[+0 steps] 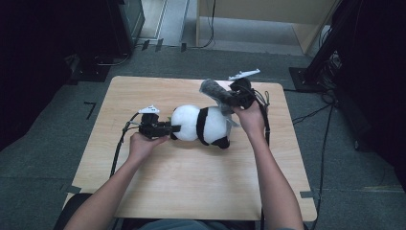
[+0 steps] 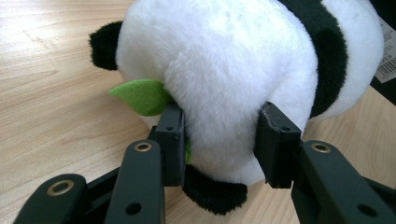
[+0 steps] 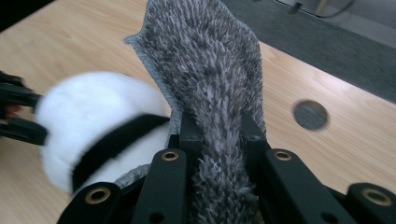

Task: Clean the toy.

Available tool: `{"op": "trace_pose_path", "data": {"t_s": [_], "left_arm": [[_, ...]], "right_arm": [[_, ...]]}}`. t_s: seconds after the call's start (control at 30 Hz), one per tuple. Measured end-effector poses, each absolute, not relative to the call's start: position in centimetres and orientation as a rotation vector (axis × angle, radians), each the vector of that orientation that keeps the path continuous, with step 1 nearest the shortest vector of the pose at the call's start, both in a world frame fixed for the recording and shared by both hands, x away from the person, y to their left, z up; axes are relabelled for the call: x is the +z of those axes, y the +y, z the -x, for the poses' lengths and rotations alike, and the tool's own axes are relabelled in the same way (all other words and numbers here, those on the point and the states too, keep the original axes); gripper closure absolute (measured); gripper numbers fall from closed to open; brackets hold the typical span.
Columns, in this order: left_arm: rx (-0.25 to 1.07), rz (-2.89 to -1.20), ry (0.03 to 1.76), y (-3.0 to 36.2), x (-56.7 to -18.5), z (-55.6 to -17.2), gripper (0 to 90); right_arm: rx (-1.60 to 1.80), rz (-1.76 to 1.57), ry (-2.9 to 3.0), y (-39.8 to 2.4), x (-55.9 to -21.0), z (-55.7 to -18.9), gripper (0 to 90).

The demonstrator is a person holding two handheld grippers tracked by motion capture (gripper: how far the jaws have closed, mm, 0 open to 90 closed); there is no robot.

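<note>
High view: grey cloth point(image 1: 214, 91) above panda point(image 1: 198, 123), table point(image 1: 191, 182) beneath

The panda toy point(image 2: 224, 70) is soft plush, with short, matt pile in white and black; a flat green felt leaf point(image 2: 140, 95) sticks out at its nine o'clock side, and a printed paper tag point(image 2: 386, 51) hangs at three o'clock. The grey cloth point(image 3: 210, 79) is shaggy, rough-napped microfibre with a stitched edge. The table point(image 1: 191, 182) is pale wood-grain laminate, smooth with a faint sheen. The left gripper point(image 2: 219, 135) has matt black plastic jaws with brass-coloured rivets.
</note>
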State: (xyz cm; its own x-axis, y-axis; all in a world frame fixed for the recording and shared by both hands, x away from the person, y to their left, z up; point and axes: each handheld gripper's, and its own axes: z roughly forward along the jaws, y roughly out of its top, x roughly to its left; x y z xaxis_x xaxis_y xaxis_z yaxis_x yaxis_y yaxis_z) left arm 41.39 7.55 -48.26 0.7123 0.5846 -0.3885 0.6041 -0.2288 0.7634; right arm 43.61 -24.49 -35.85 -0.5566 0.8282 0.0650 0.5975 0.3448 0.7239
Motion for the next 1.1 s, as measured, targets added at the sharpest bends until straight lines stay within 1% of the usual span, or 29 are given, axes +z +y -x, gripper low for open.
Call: {"op": "trace_pose_path", "data": {"t_s": [0.4, 0.57, 0.7, 0.87, 1.1], "left_arm": [[-0.006, -1.906, 0.908, 7.5, -48.1, -41.3, 58.9], [0.004, -1.905, 0.906, 7.4, -48.0, -41.2, 59.2], [-0.018, -1.92, 0.93, 7.5, -48.3, -41.4, 59.2], [-0.028, -1.919, 0.934, 7.5, -48.4, -41.5, 59.5], [-0.045, -1.923, 0.939, 7.7, -48.4, -41.6, 59.7]], "right_arm": [[1.008, -1.128, 2.467, -15.2, -36.3, -45.2, 77.5], [1.003, -1.096, 2.523, -12.7, -37.1, -45.2, 77.2], [0.928, -1.095, 2.623, -11.3, -39.0, -45.1, 76.1], [0.933, -1.081, 2.598, -11.9, -39.6, -45.1, 76.7], [0.866, -1.132, 2.555, -15.2, -39.1, -45.2, 76.9]]}}
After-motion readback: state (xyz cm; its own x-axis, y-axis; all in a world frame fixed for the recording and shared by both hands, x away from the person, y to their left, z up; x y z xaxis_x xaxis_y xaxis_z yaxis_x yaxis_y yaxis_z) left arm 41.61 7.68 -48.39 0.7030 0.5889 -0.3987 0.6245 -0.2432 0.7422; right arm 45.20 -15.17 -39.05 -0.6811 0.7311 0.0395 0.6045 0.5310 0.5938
